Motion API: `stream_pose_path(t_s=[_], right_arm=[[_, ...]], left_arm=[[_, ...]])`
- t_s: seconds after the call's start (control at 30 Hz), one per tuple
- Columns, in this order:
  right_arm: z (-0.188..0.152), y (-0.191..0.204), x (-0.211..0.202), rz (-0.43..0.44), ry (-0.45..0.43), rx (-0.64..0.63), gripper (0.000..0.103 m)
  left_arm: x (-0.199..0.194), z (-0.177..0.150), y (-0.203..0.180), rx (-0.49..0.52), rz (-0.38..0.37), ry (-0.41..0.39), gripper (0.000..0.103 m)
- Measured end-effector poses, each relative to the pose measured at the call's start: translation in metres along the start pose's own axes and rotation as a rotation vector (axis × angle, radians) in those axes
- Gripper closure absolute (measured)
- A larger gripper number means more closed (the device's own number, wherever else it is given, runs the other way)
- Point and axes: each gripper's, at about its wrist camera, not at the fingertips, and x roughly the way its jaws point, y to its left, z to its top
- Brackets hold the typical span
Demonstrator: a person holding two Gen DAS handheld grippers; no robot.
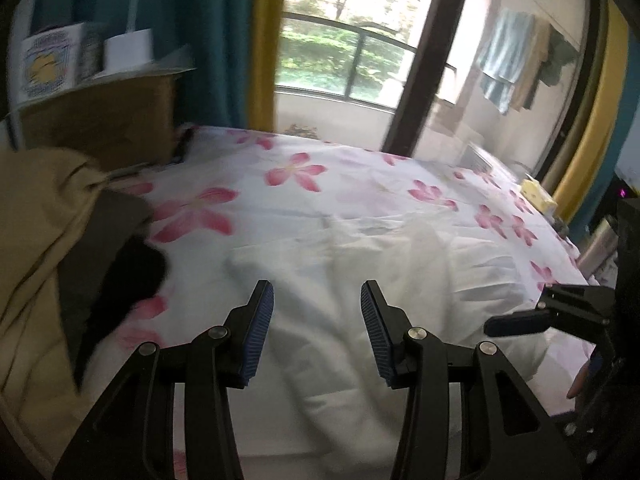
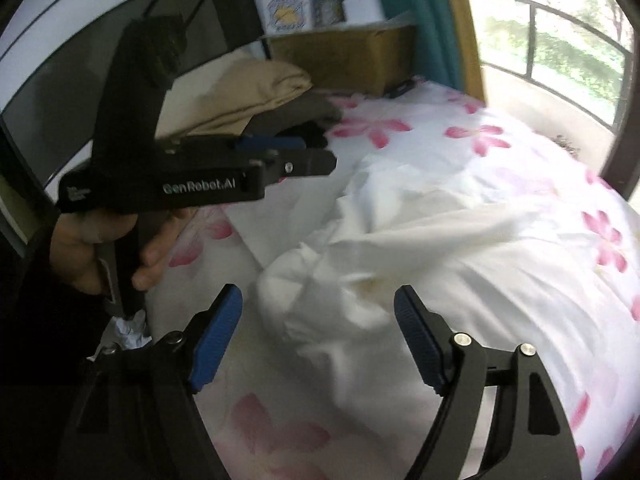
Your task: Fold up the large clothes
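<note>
A crumpled white garment [image 1: 360,248] lies in the middle of the bed, on a white sheet with pink flowers [image 1: 296,172]. My left gripper [image 1: 317,292] hovers over its near part with the jaws apart and nothing between the blue pads. In the right wrist view the same garment [image 2: 380,248] lies bunched in folds ahead of my right gripper [image 2: 318,296], which stands wide open and empty above it. A hand holds the left gripper [image 2: 316,160] at the left of that view. The right gripper [image 1: 516,324] shows at the right edge of the left wrist view.
A pile of folded tan, brown and black clothes [image 1: 40,220] sits at the bed's left side, also seen as the pile [image 2: 256,92]. Behind it stands a cardboard box [image 2: 344,56] with small boxes on top. A yellow object [image 1: 538,196] lies at the bed's far right edge. A window is beyond.
</note>
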Motion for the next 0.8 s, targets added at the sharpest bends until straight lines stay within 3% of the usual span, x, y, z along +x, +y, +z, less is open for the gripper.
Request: stream_pose_path(t_s=[0.17,0.27,0.4,0.57,0.8], right_arm=[[-0.014,-0.031,-0.028,-0.076,-0.061,0.083,0.024],[-0.026,-0.055,-0.044,-0.129,-0.096,0.155,0.024],[-0.041,-0.08,-0.058,-0.19,-0.121,0.224,0.024],[-0.055,-0.101,-0.064,-0.228,-0.127,0.29,0.024],[-0.058,-0.117,-0.045,-0.246,-0.082,0.299,0.024]], left_arm=[[0.018,0.009,-0.037,0.079,-0.091,0.036,0.055],[0.041,0.009,-0.06,0.153,-0.11,0.105,0.055],[0.065,0.005,-0.069,0.224,-0.047,0.16,0.055],[0.076,0.005,-0.05,0.221,0.07,0.181,0.055],[0.076,0.006,0.006,0.097,0.214,0.188,0.055]])
